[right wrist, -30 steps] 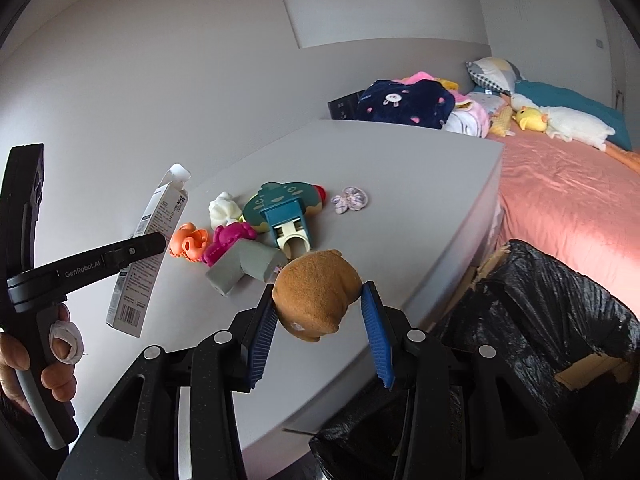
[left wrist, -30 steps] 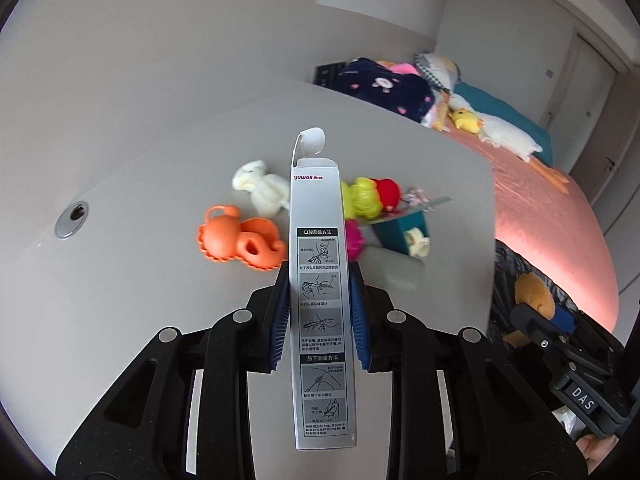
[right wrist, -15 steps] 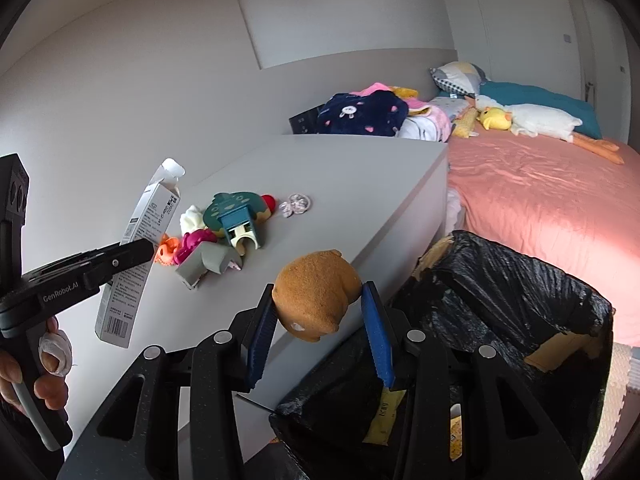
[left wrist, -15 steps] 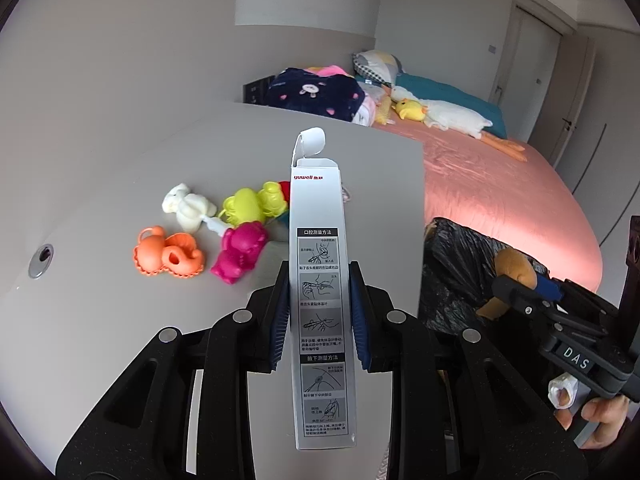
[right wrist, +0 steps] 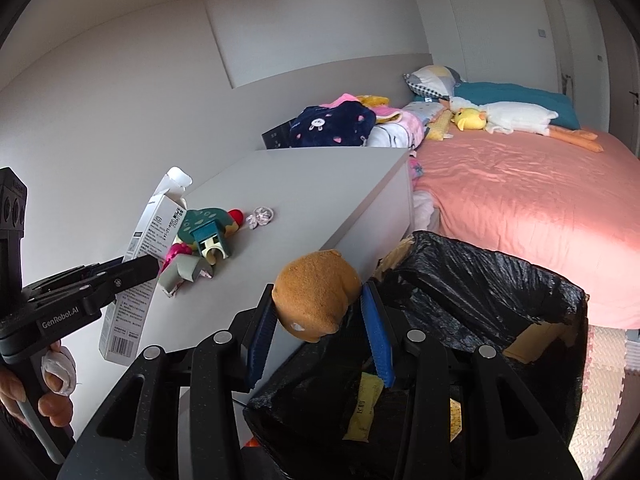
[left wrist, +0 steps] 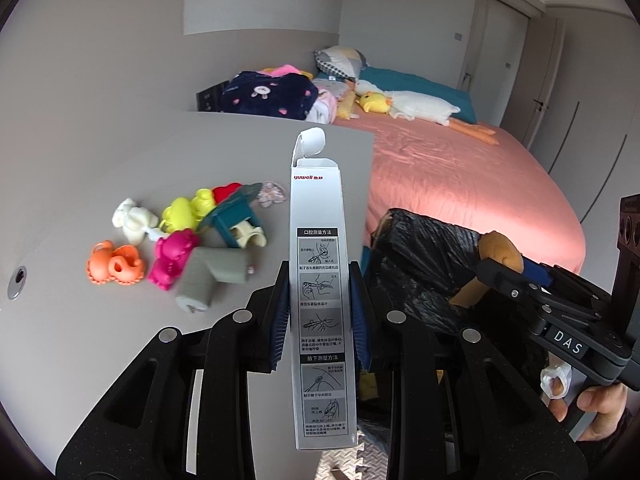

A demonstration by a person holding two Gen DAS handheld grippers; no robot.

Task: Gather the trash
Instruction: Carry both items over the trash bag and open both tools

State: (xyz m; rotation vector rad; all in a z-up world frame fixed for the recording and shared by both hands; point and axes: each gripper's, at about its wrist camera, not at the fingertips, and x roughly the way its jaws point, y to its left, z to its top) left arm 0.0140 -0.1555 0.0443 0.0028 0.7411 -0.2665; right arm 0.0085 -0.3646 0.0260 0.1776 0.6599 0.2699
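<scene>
Left gripper [left wrist: 320,316], right gripper [right wrist: 320,328]: black frames, blue ribbed pads, silver screws; white finger bandage [right wrist: 60,366].

Plastic toys [left wrist: 176,240] on grey desk [left wrist: 100,340]; goose plush [left wrist: 420,106], seemingly, on bed [left wrist: 460,176].

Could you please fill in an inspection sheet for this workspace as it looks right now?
Surface: grey tabletop, bare in front.
Job's things: white carton in left claw; brown spongy piece in right claw, at the near rim of the black-lined bin.
Clutter: plastic toys clustered mid-table.
Grippers: both shut on their loads.
Cables: nothing seen.
Surroundings: pink bed, plush goose, folded clothes.
</scene>
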